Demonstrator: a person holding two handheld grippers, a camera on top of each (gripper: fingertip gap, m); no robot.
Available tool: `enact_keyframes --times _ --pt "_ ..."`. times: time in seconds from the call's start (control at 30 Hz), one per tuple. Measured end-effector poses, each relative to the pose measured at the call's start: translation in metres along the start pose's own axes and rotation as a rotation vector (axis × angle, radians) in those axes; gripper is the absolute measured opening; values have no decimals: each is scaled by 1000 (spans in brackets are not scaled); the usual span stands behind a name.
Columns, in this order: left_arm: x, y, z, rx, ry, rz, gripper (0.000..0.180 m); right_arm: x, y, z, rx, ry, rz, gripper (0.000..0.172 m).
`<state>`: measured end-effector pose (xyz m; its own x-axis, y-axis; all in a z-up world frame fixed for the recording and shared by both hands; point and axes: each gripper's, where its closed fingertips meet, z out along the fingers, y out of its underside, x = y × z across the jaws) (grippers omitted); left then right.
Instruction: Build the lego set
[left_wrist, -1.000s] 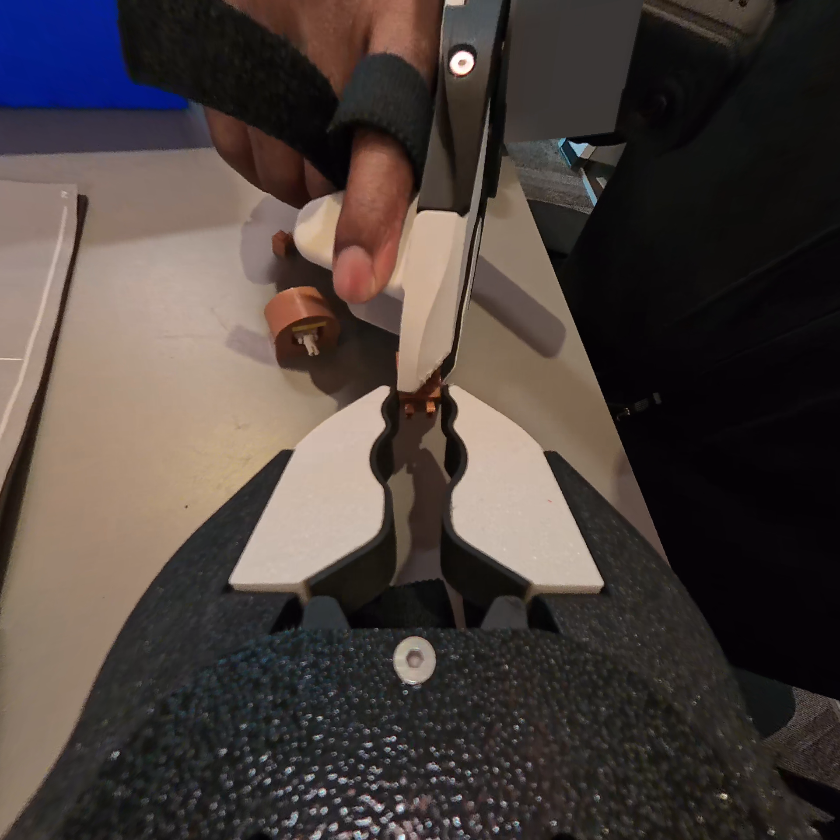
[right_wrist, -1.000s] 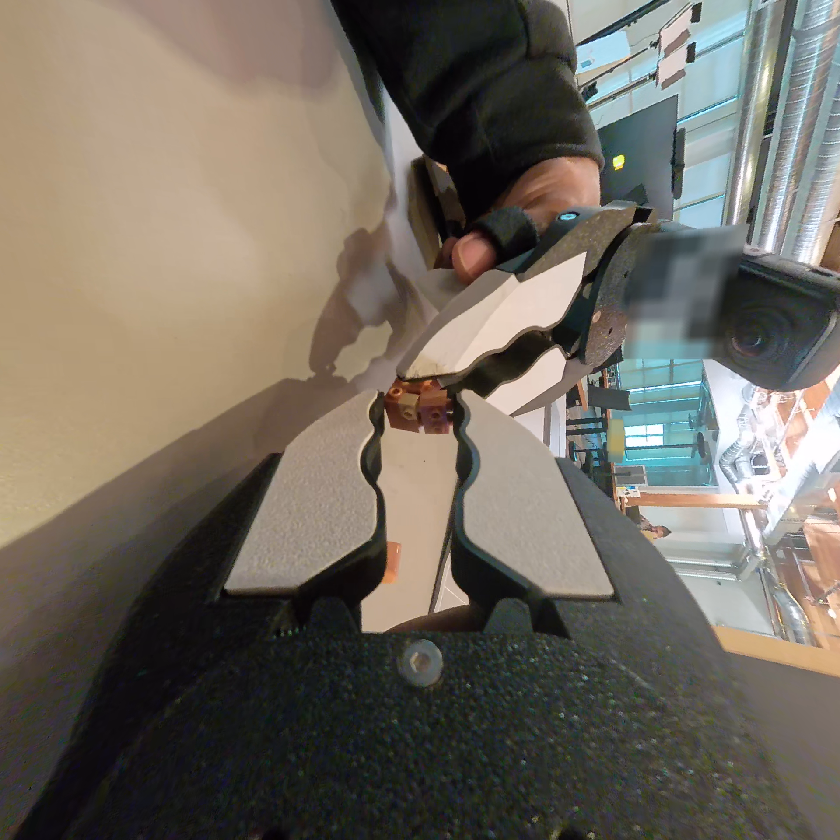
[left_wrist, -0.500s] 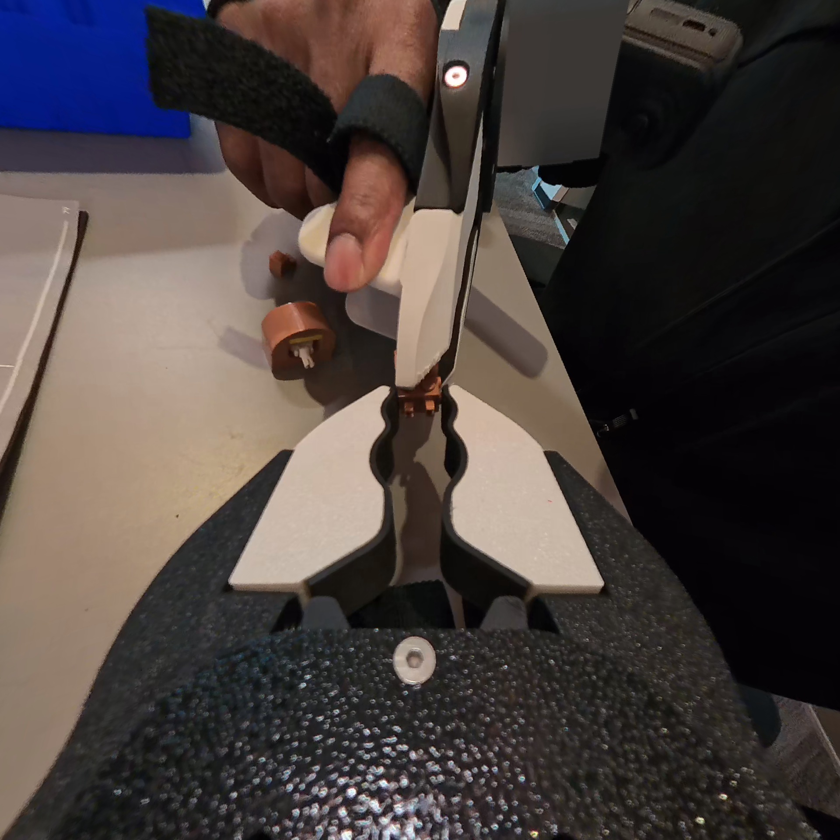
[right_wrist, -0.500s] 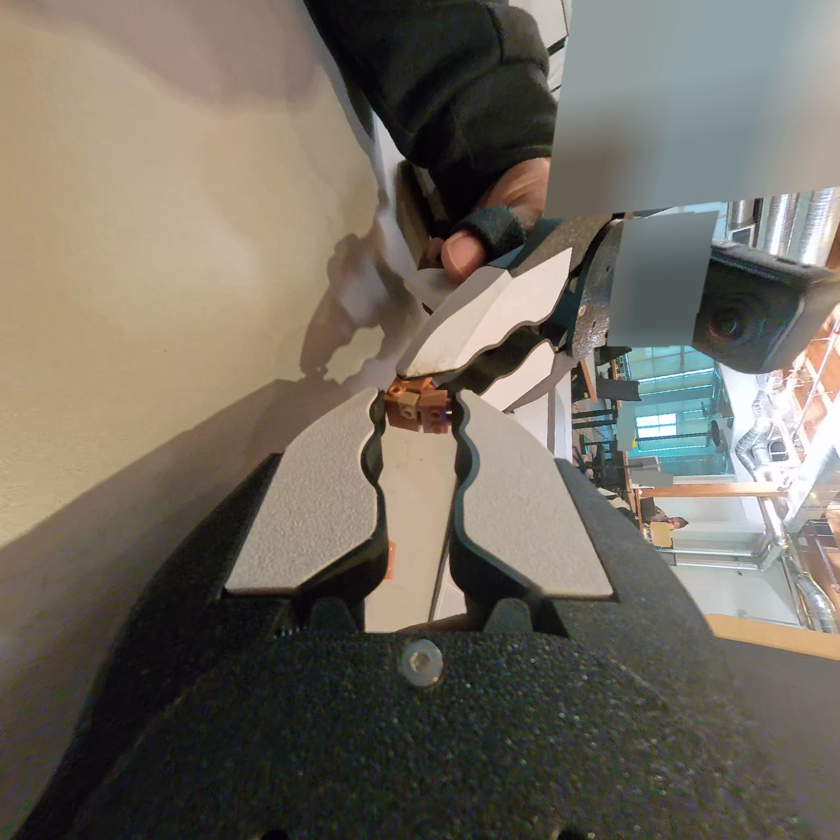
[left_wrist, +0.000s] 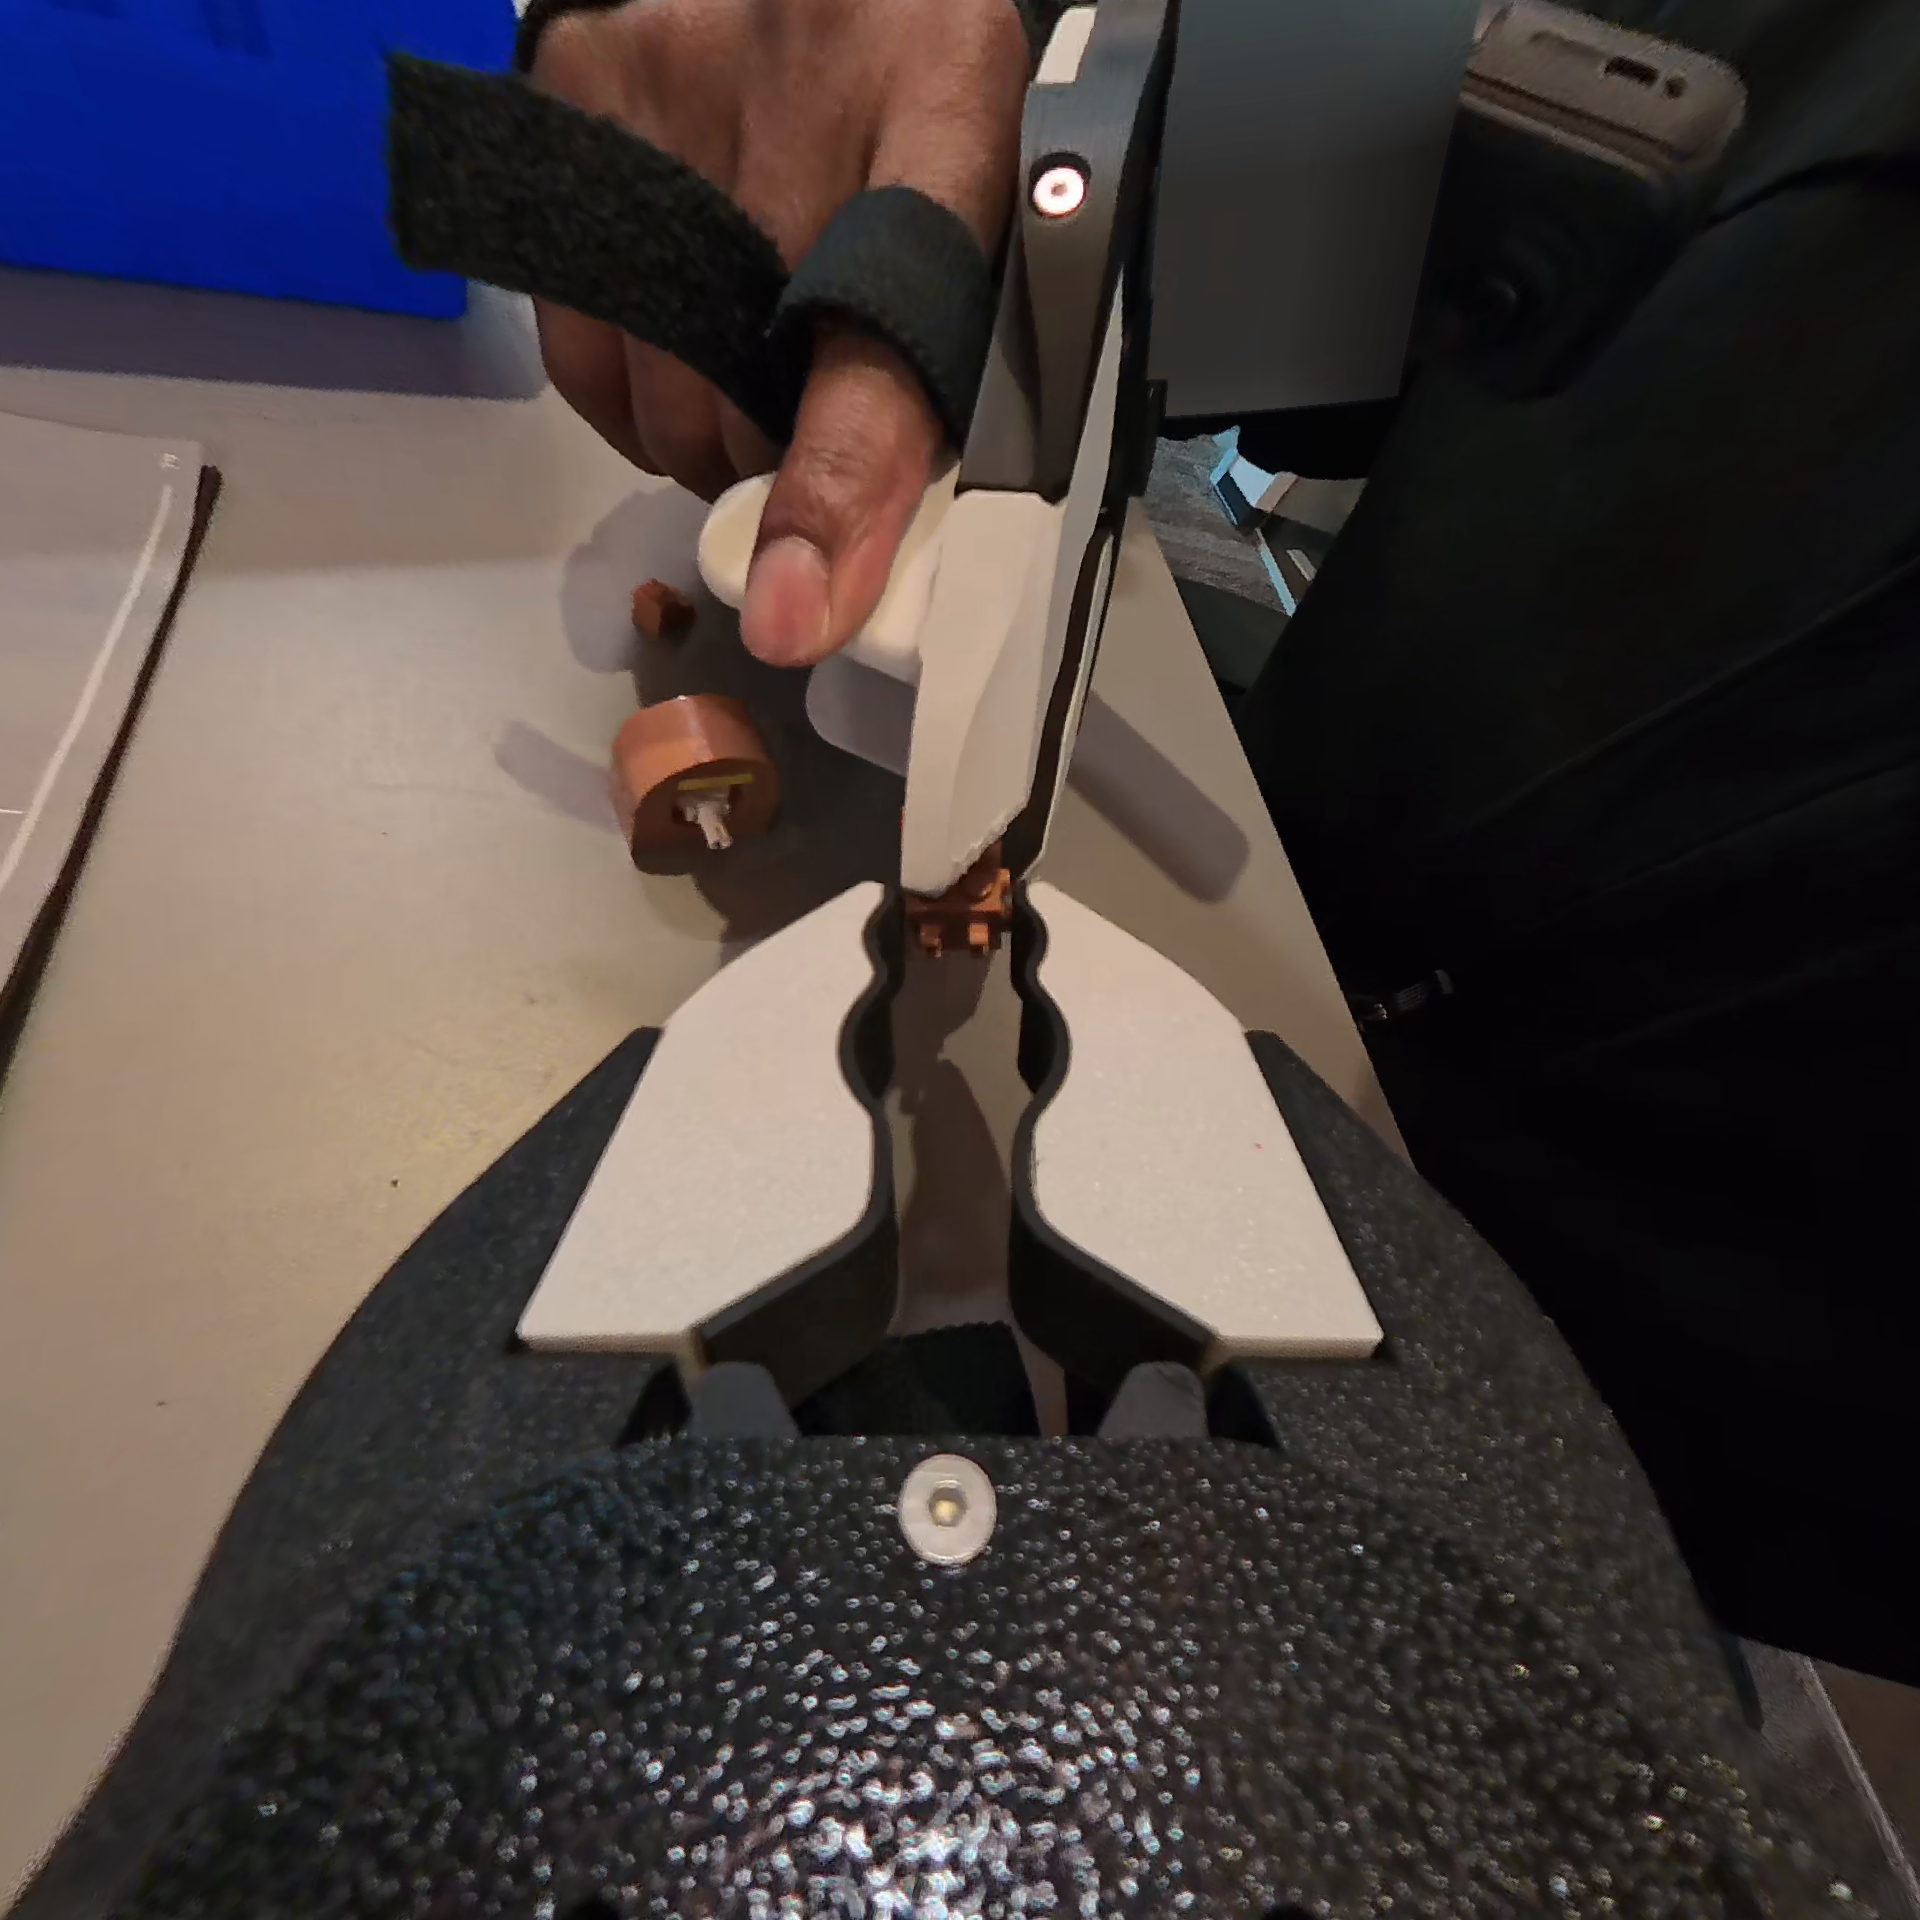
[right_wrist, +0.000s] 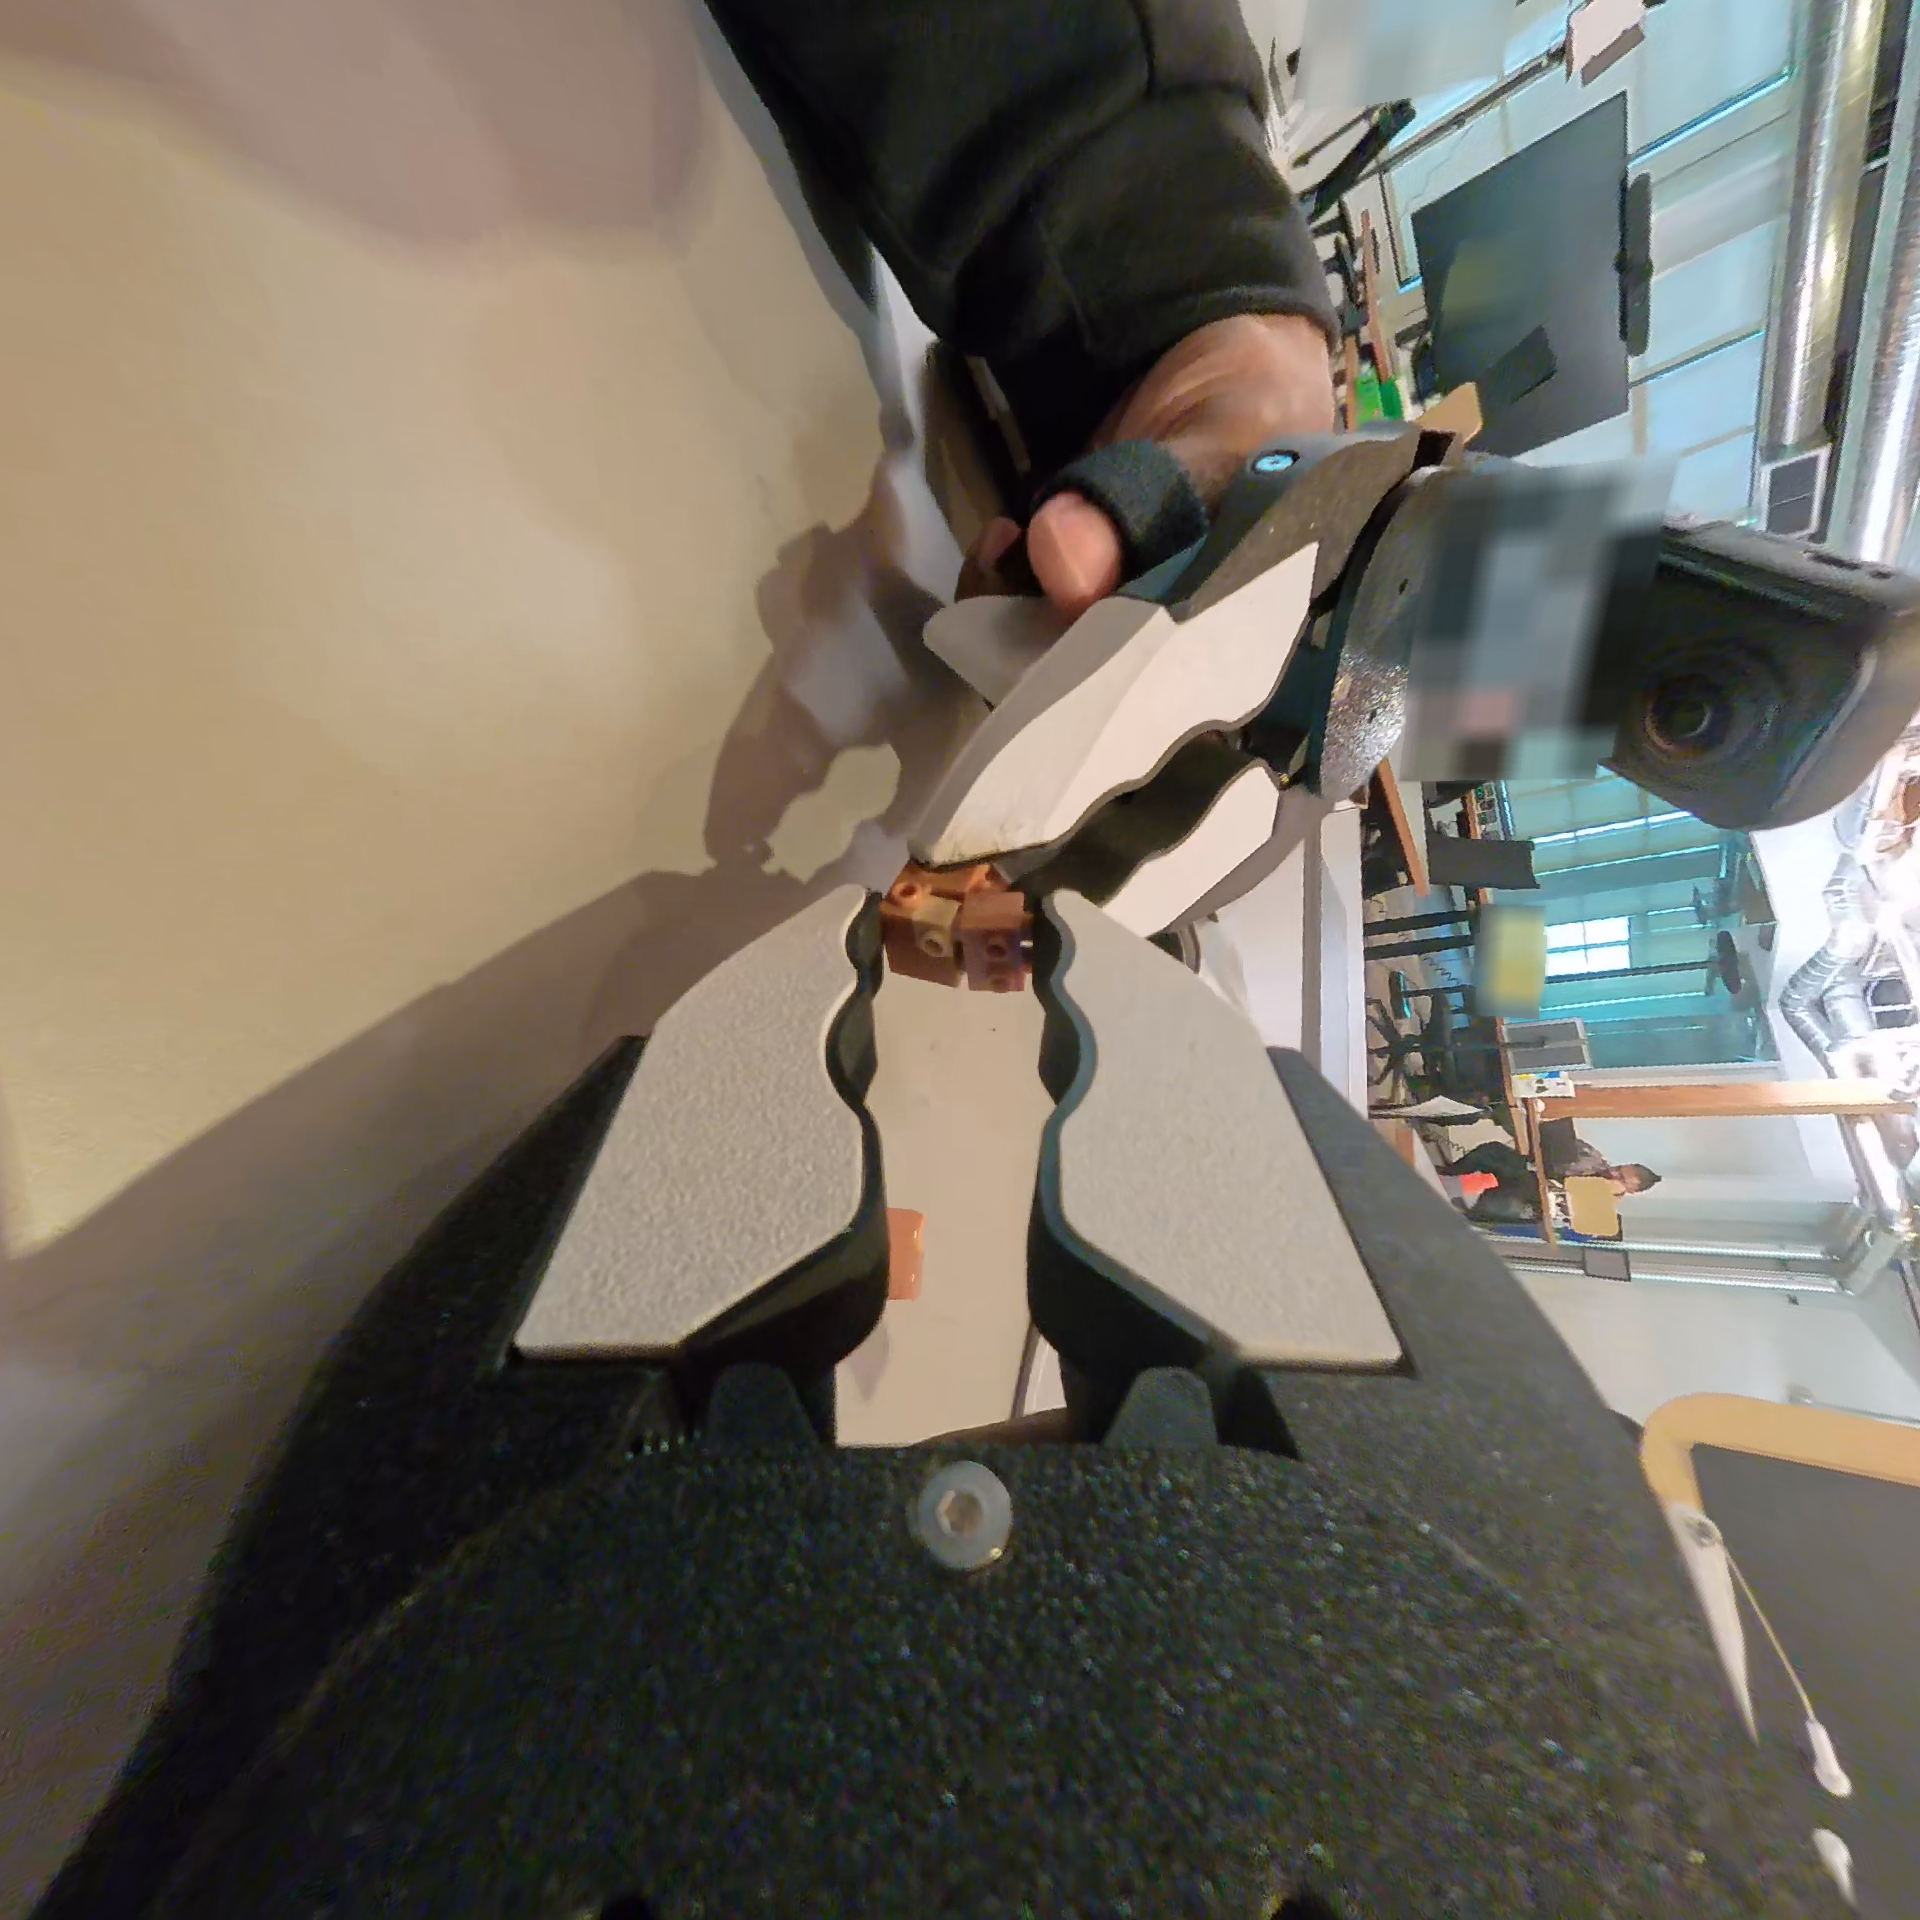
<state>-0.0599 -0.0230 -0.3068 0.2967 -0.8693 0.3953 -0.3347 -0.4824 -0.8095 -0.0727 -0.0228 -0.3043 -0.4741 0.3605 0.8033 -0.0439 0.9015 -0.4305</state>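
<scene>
Beige tabletop (left_wrist: 312, 935) fills the left wrist view, with a blue bin (left_wrist: 208, 135) at the far edge and a grey mat (left_wrist: 73, 644) at left. Beyond the table, the right wrist view shows an open workshop with a dark monitor (right_wrist: 1517, 301) and ducting.

Left gripper (left_wrist: 958, 920): jaws closed on a small brown brick assembly (left_wrist: 956, 914), both pads pressing its sides.

Right gripper (right_wrist: 954, 940): jaws closed on the same assembly, seen here as an orange-brown block, a tan piece and a darker brown block joined together (right_wrist: 961, 940). It comes in from above, crossing the left gripper's tips. The assembly is held clear of the table, between both sets of tips.

Lying loose on the table: a brown disc-shaped part (left_wrist: 694, 781) with a white stub at its centre, and farther back a small brown brick (left_wrist: 659, 608).

Handling judgement: the assembly looks light, rigid and hard plastic, probably slick on its flat faces. Studded joints could pop apart under twist. Best hold looks to be squarely on opposite flat sides, one block per gripper.
</scene>
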Motion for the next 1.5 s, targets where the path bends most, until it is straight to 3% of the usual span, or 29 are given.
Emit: enact_keyframes --times 0.17,0.33,0.8,1.27,1.5 --pt "0 0 4 -10 -19 -13 31 -5 -1 1 -5 -29 0 28" --pt "3 1 6 -9 6 -15 18 -2 -3 -1 12 -29 27 28" --pt "1 -18 -1 164 66 -81 18 17 -2 -10 38 70 74 28" --pt "4 -16 3 114 68 -77 17 11 -5 -10 45 31 43 28" --pt "5 -21 -2 172 88 -77 18 19 -7 -12 54 66 73 28"
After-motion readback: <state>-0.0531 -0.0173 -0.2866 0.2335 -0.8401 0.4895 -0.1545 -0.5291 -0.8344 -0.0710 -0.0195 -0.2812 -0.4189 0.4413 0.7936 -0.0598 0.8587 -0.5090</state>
